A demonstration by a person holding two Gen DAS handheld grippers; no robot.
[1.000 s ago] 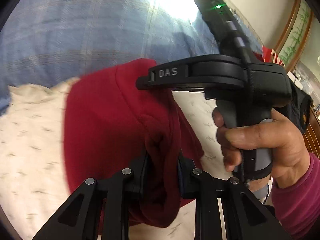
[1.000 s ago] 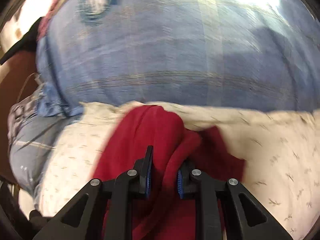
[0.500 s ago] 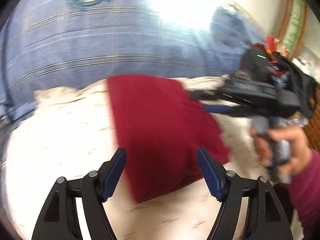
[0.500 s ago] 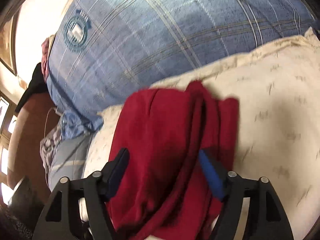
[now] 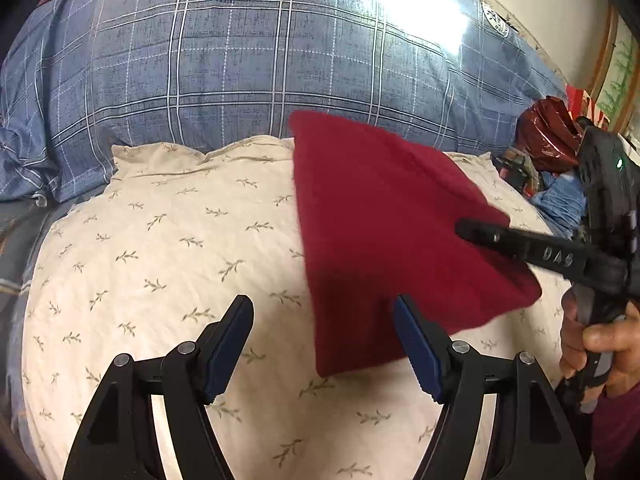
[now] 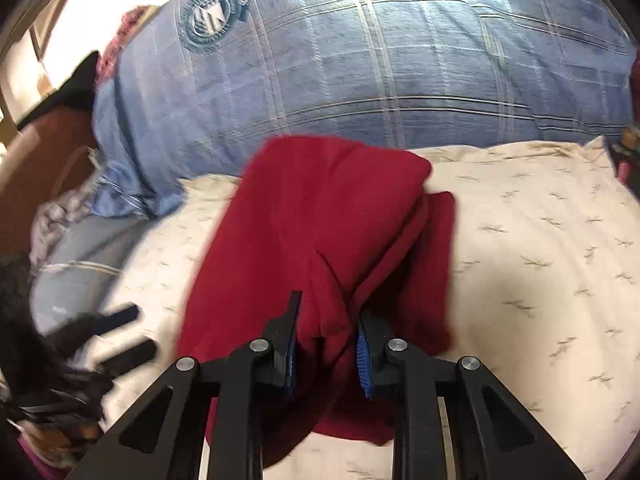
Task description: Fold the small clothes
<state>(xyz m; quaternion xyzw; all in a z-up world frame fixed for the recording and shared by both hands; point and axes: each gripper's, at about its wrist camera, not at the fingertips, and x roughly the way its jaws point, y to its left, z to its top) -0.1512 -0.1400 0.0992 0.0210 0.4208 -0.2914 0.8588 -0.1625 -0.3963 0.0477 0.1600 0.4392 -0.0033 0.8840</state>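
cloth [image 6: 320, 232], red, folded, lies on cream pillow [image 5: 160, 240]. your right gripper [image 6: 326, 352] jaws closing on bunched edge between them; let pads bite all layers. your left gripper [image 5: 322, 344] jaws apart, empty; keep clear.

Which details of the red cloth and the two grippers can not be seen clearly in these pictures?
- Red cloth: right wrist view, its near edge is hidden behind the right gripper, closing on a fold.
- Same cloth, left wrist view: edges blurred.
- Left gripper, open: right wrist view shows only blurred fingers at the left edge.
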